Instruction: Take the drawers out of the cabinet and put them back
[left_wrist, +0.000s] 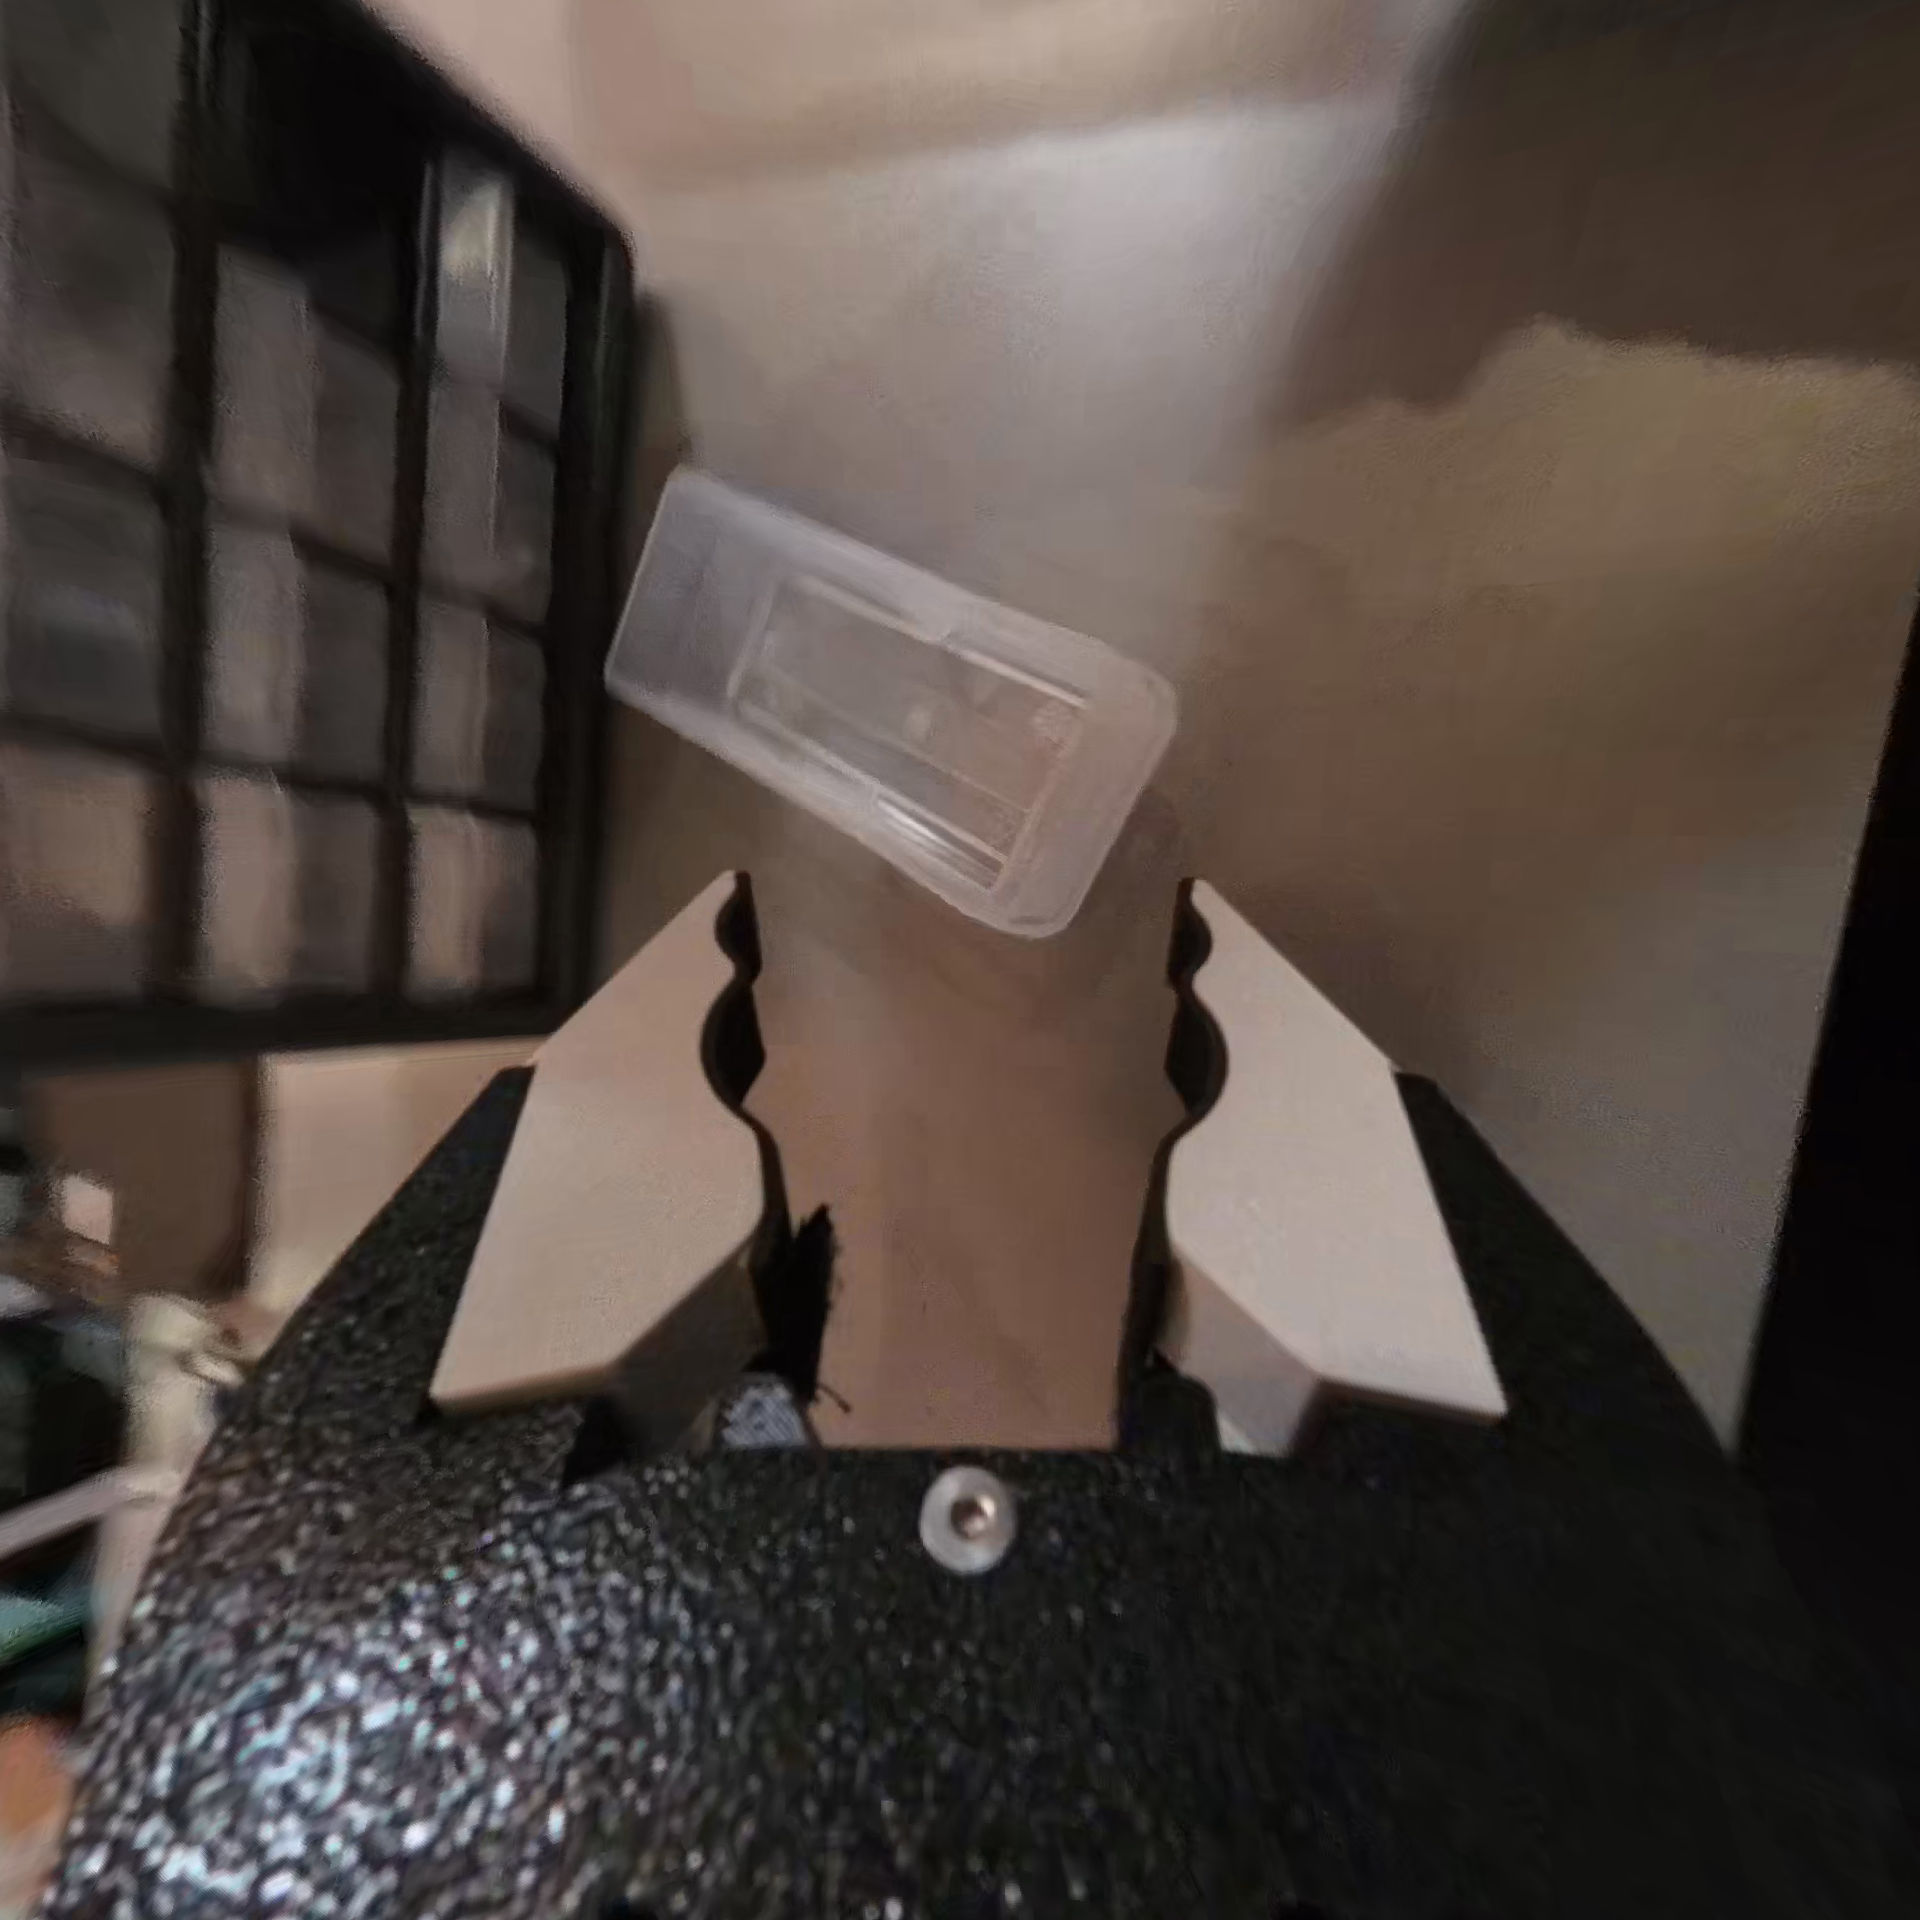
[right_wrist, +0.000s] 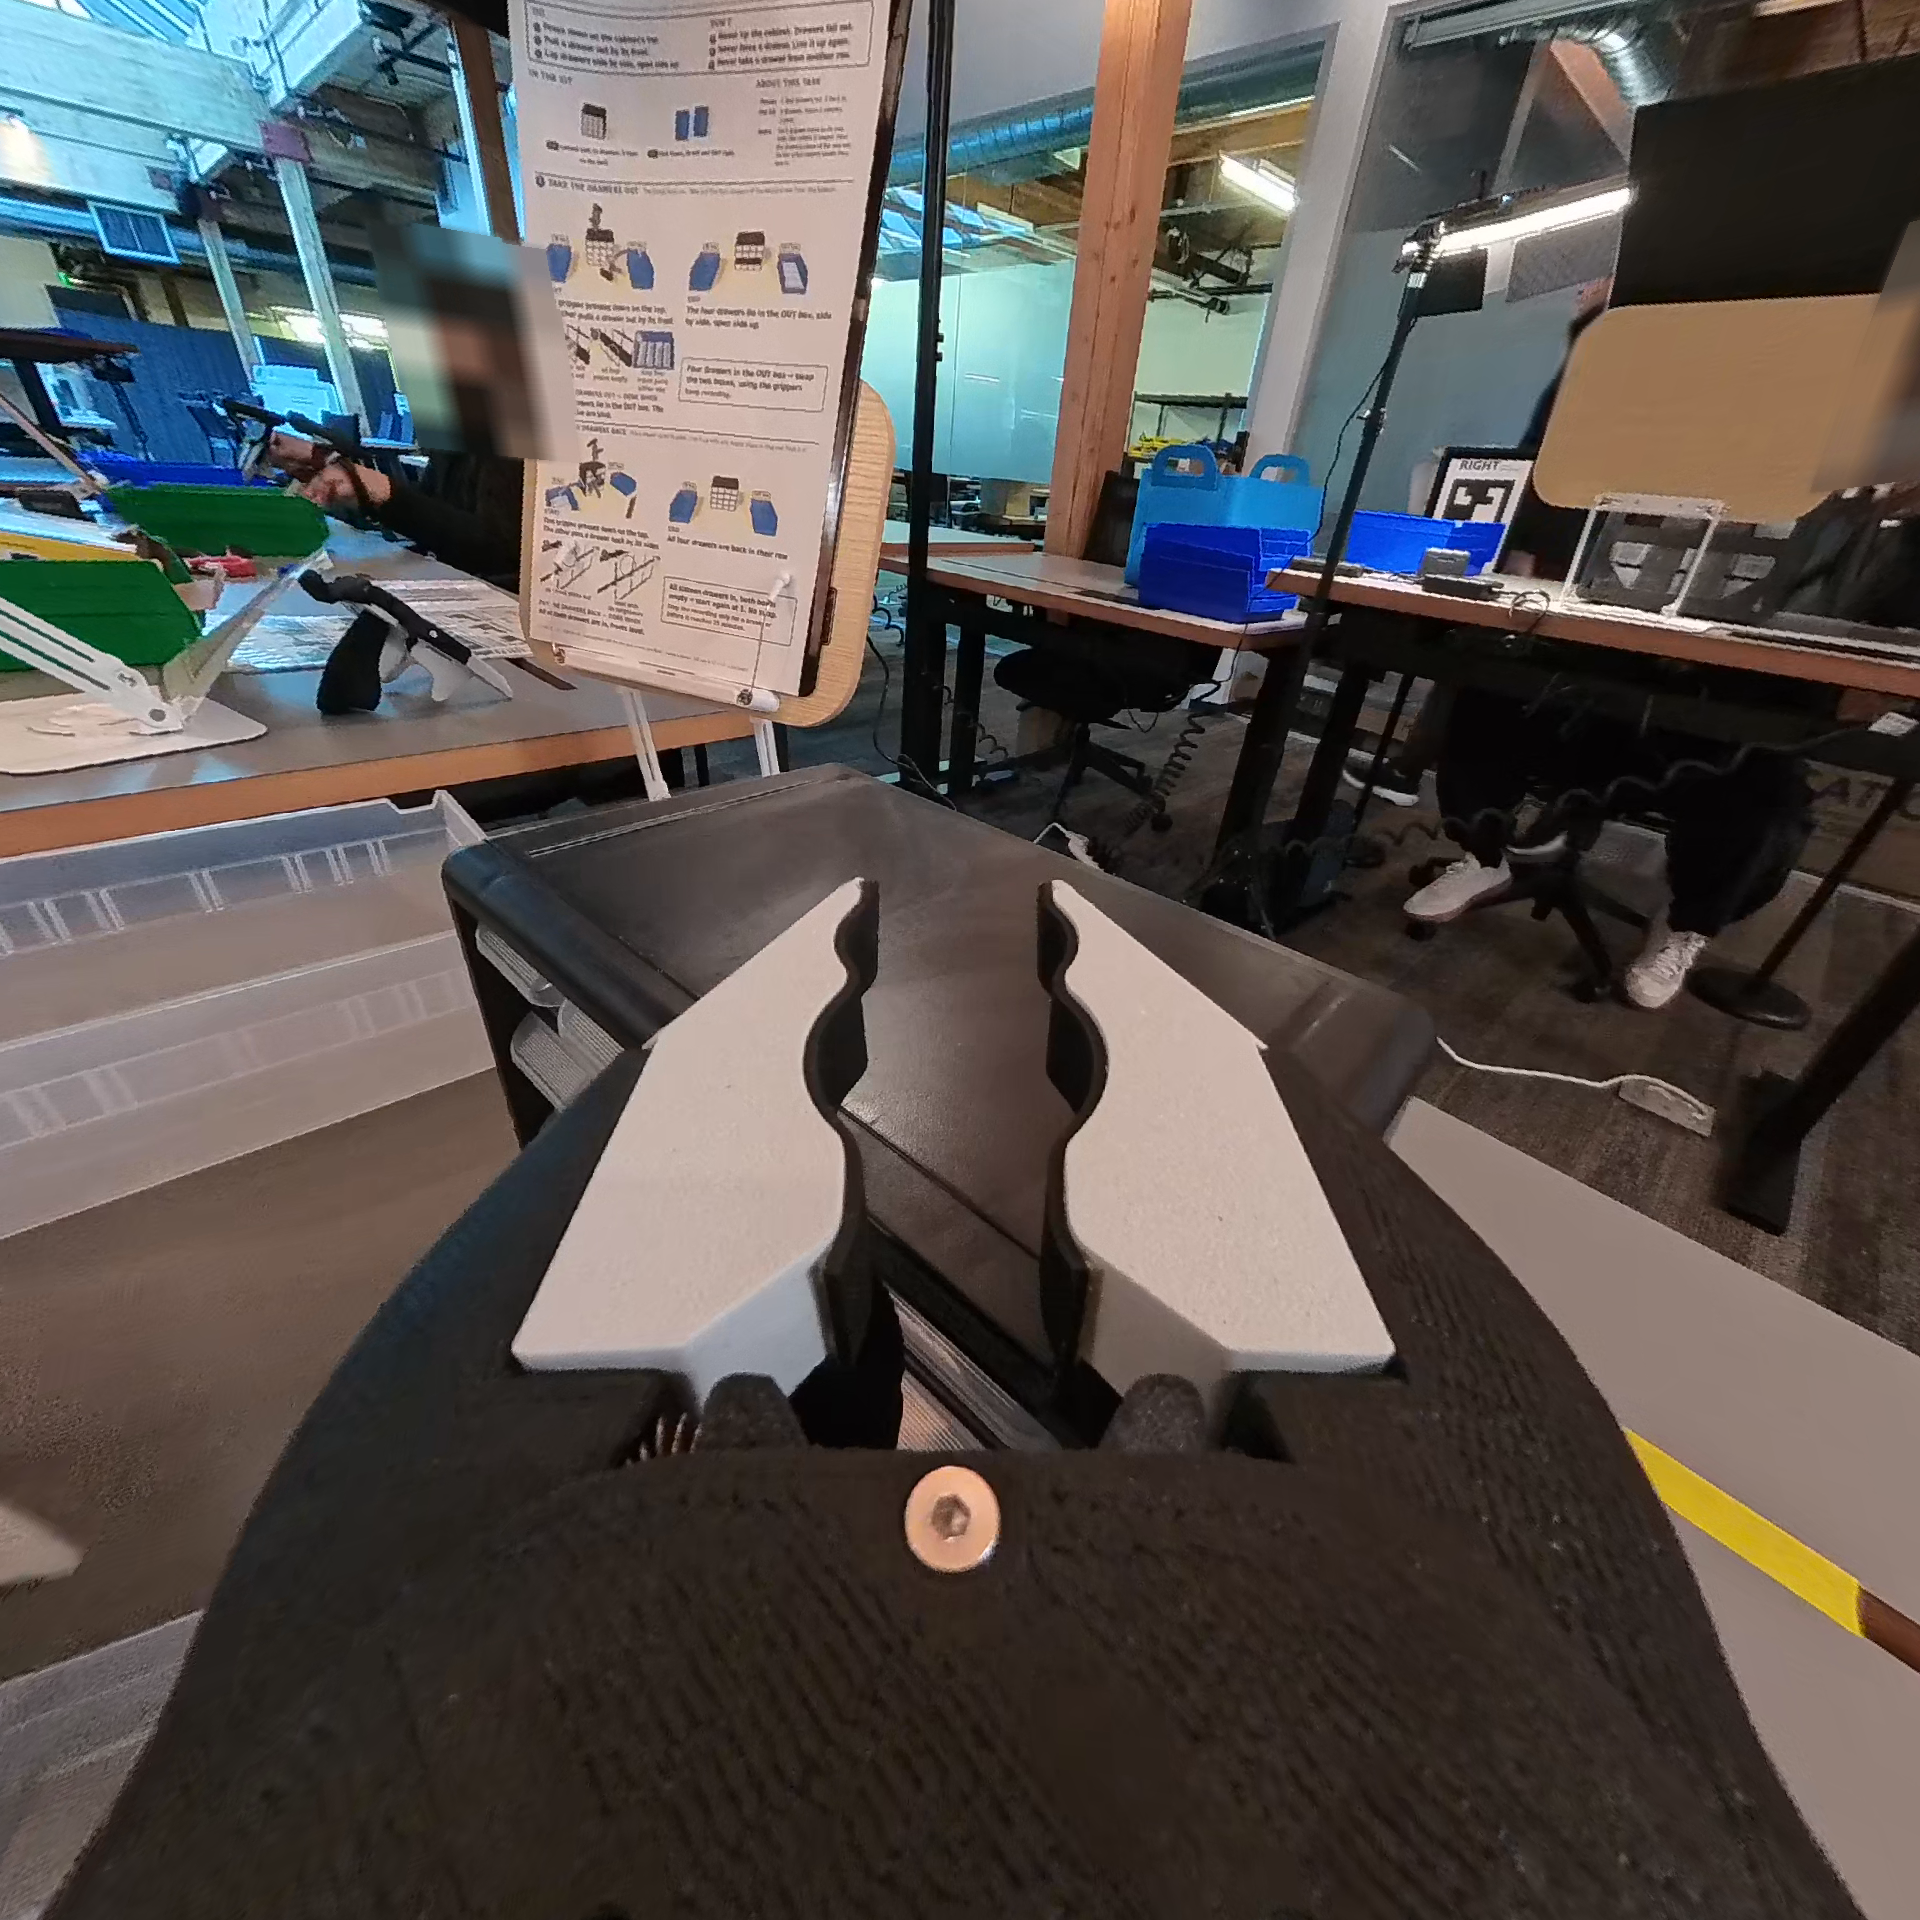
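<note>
Left wrist view: one clear oblong plastic drawer, loose, just ahead of the spread, empty left gripper.
Long axis runs 10 to 4 o'clock; black grid-front cabinet at 10 o'clock. Right gripper, parted and empty, sits over the cabinet's top.

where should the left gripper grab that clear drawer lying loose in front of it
Probably across its narrow width at the near end. The clear drawer lies tilted, its closest short end just beyond the open left gripper, apart from the cabinet. Come straight forward, turning slightly to match its slant.
</note>
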